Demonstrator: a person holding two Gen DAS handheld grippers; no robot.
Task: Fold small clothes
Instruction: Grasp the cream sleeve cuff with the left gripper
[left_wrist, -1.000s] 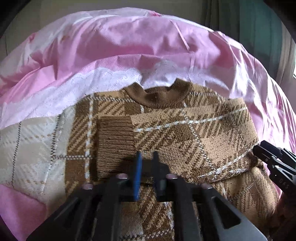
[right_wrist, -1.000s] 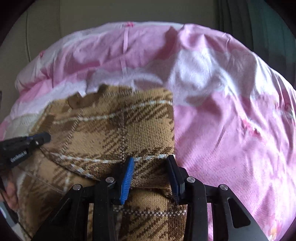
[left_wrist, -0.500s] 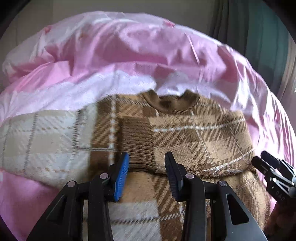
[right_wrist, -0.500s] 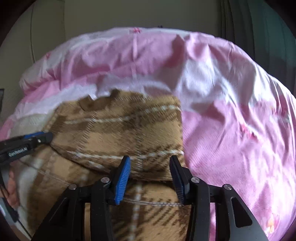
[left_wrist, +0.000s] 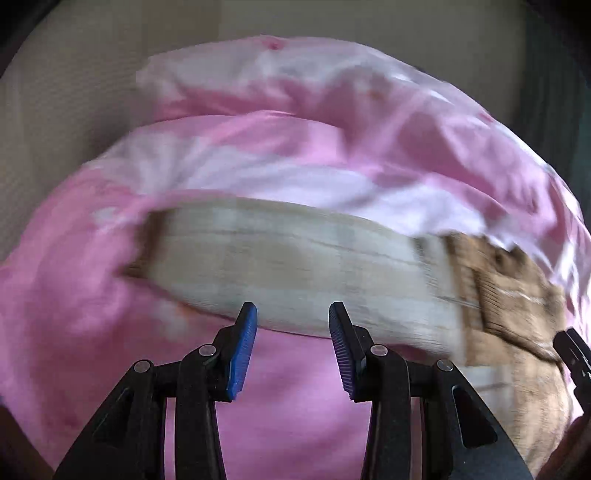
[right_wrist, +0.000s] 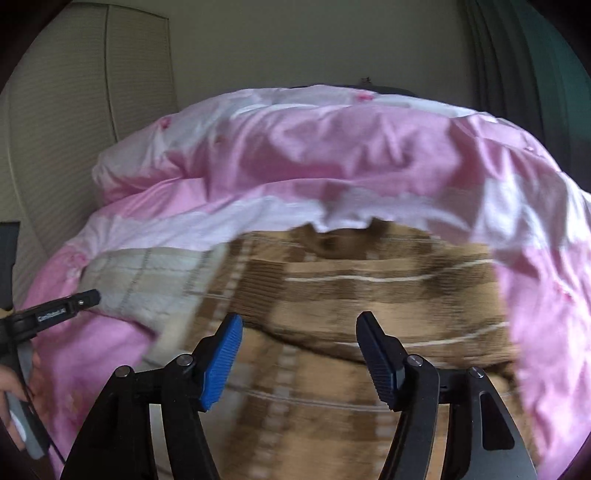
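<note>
A small brown plaid knit sweater (right_wrist: 369, 288) lies on a pink quilt (right_wrist: 332, 147), its right sleeve folded across the chest. Its cream plaid left sleeve (left_wrist: 295, 266) stretches out to the left. My left gripper (left_wrist: 291, 332) is open and empty, just short of that sleeve's near edge. My right gripper (right_wrist: 299, 347) is open and empty above the sweater's lower body. The left gripper's tip also shows in the right wrist view (right_wrist: 79, 301), beside the sleeve end. Both views are motion-blurred.
The quilt (left_wrist: 332, 140) is rumpled and heaped at the back. A beige panelled wall (right_wrist: 74, 110) stands behind on the left, a dark green curtain (right_wrist: 535, 74) on the right. The right gripper's tip (left_wrist: 574, 354) shows at the left wrist view's right edge.
Both grippers let go of the folded sleeve, opened and drew back. The left gripper swung left toward the outstretched cream sleeve. The right gripper lifted away from the sweater.
</note>
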